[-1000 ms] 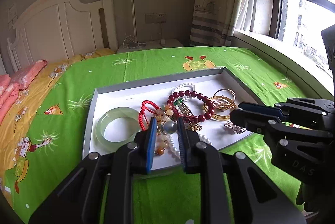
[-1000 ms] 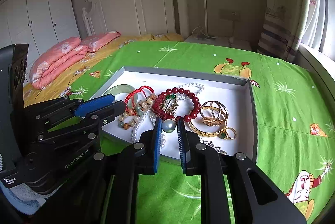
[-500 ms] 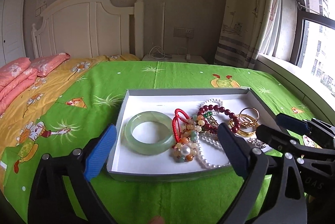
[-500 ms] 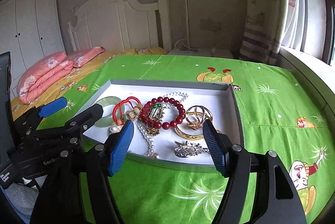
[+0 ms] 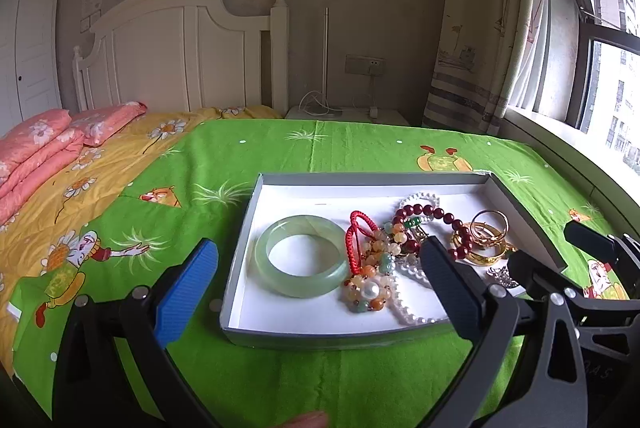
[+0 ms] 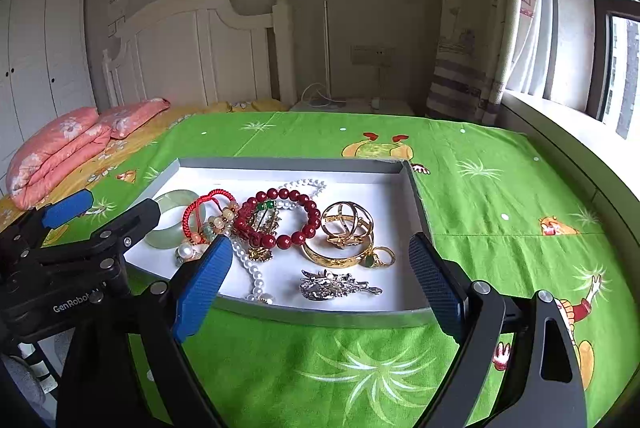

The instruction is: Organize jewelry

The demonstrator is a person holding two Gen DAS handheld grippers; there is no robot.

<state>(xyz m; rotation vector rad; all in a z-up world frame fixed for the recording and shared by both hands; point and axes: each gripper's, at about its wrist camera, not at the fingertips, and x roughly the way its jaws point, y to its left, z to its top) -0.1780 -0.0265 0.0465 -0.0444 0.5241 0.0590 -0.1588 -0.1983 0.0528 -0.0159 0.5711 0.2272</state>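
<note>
A grey-rimmed white tray (image 5: 280,308) (image 6: 280,164) lies on the green bedspread. It holds a pale green jade bangle (image 5: 301,255) (image 6: 172,202), a red cord bracelet (image 5: 358,236) (image 6: 200,208), a mixed bead bracelet with a pearl (image 5: 370,288), a dark red bead bracelet (image 6: 280,216) (image 5: 436,218), a white pearl strand (image 6: 252,268), gold bangles and rings (image 6: 346,232) (image 5: 486,240) and a silver brooch (image 6: 336,284). My left gripper (image 5: 316,288) is open and empty above the tray's near edge. My right gripper (image 6: 320,276) is open and empty over the tray's near right part.
The bed has a white headboard (image 5: 180,48), pink pillows (image 5: 48,140) at the left and a yellow sheet. A window (image 5: 600,68) with a curtain (image 5: 480,28) runs along the right. A white nightstand (image 5: 348,114) stands behind the bed.
Both grippers were shut and low over the jewelry one second ago. They have opened wide and drawn back from the tray, holding nothing.
</note>
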